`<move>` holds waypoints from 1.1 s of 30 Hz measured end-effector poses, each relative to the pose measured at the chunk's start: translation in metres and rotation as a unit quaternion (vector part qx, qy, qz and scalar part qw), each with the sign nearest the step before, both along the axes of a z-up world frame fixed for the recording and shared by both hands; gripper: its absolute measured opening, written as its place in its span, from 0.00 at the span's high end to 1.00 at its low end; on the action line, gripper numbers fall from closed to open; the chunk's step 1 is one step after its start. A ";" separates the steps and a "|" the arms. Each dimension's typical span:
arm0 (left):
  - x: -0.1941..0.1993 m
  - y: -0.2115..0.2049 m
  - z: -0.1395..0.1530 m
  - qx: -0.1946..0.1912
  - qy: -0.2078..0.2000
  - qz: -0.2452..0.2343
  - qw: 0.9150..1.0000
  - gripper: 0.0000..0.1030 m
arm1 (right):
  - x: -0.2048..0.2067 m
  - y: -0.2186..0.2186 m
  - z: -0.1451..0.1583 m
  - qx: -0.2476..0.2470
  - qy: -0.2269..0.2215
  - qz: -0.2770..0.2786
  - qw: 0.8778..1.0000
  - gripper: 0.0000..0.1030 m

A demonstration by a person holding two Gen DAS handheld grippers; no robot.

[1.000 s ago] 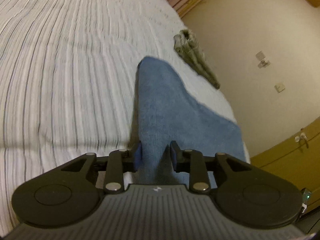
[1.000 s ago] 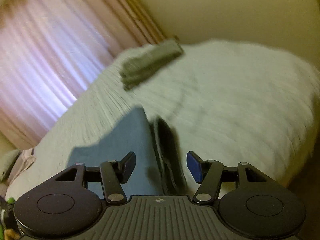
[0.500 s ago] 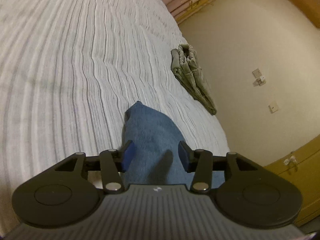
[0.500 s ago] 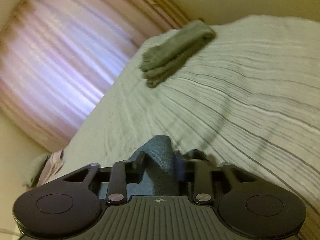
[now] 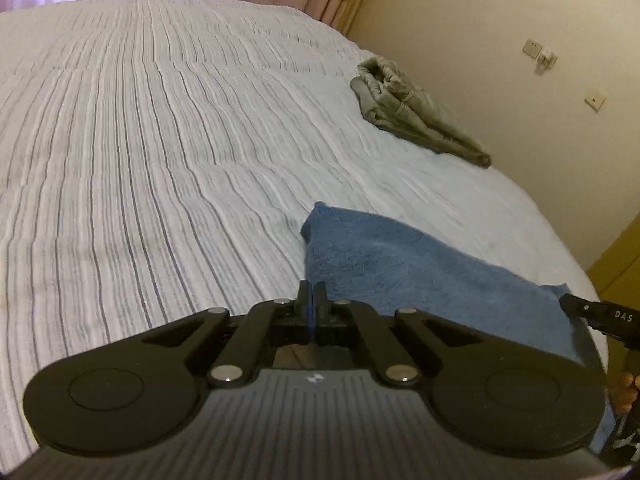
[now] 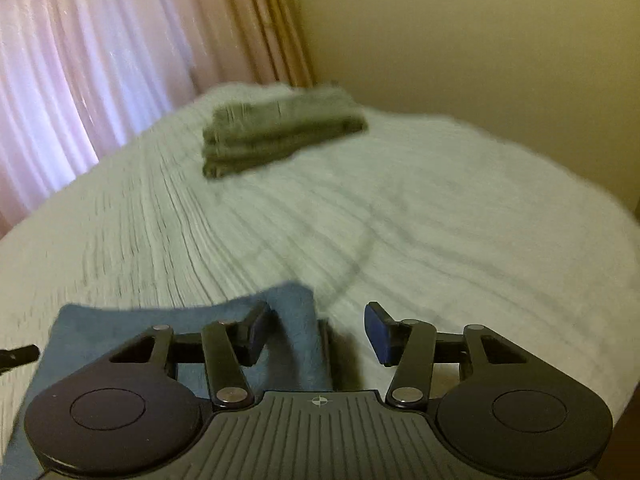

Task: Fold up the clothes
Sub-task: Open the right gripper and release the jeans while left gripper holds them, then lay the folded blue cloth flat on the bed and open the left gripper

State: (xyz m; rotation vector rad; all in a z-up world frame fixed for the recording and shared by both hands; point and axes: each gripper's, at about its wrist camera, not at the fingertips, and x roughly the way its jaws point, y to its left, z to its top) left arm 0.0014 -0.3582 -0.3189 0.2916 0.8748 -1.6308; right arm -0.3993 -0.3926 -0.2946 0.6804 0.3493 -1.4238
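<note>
Towel (image 5: 420, 276) lay flat just ahead of both jaws, soft floppy terry, so I'd pinch a corner. Left gripper (image 5: 311, 294) was closed on nothing, right gripper (image 6: 320, 330) opening, towel edge between its fingers

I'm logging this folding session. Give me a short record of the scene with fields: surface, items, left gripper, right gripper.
surface: striped bedspread
items: blue towel lying flat near the bed's edge; folded olive garment farther off, near the wall
left gripper: shut, nothing between the jaws, at the towel's near edge
right gripper: jaws opening, over the towel's corner, pads not pressing it
</note>
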 end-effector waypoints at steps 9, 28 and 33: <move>-0.057 -0.013 0.039 -0.035 -0.014 -0.089 0.995 0.99 | 0.033 -0.001 -0.002 -0.026 0.085 0.060 0.994 0.79; -0.088 0.089 0.045 0.002 -0.099 -0.089 0.991 0.94 | 0.019 0.123 0.027 -0.004 0.065 0.112 0.992 0.62; -0.105 0.144 0.026 0.014 -0.101 -0.094 0.990 0.93 | 0.027 0.145 -0.012 0.030 0.124 0.117 0.985 0.62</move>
